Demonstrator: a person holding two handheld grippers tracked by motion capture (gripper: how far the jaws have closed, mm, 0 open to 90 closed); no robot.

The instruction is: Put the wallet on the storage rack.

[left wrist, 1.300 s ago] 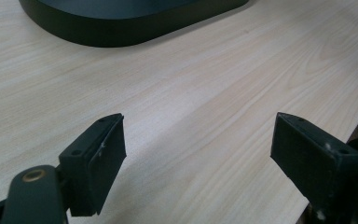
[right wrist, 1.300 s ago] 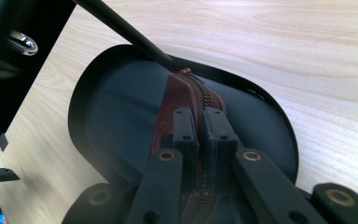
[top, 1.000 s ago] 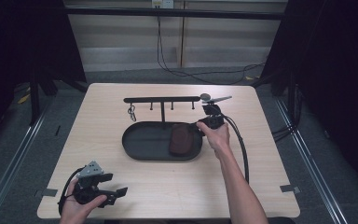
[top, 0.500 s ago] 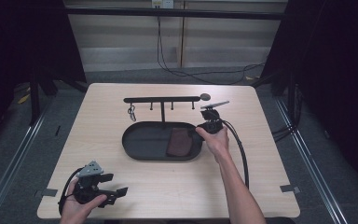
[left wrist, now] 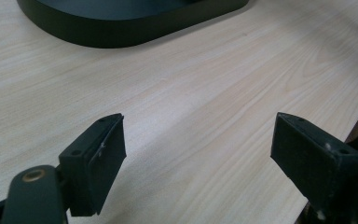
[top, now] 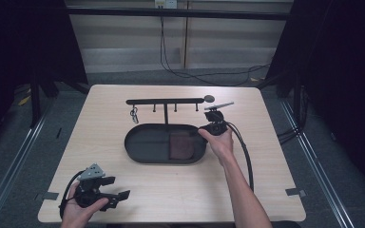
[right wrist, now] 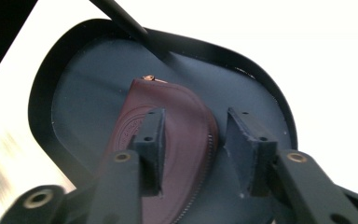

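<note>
— Maroon leather, that's what I see first: the zipped pouch [right wrist: 168,140] lies flat in the right half of the black oval tray [top: 142,142], zipper curving along its edge.

— Where is your right claw [top: 215,124]?

— I hold it at the tray's right end, tilted down over the pouch. In the right gripper view its jaws have just been opening and now stand partly spread, free of the leather. One jaw hangs over the pouch, the other over bare tray floor just past the zipper. Nothing is pinched between them.

— And the left claw [top: 116,195]?

— I keep that one low at the near left corner of the pale wood surface [top: 266,190], well apart from the tray. In the left gripper view its jaws are spread wide with bare wood grain between them, and the tray's near wall sits far ahead.

— Anything else around the tray?

— A black hook rack [top: 166,101] rises behind the tray's far rim, its bar running left to right. A small key ring [top: 134,114] hangs near the bar's left end. A dark round disc [top: 209,99] lies just beyond the bar's right end, close to my right claw's grey plate.
</note>
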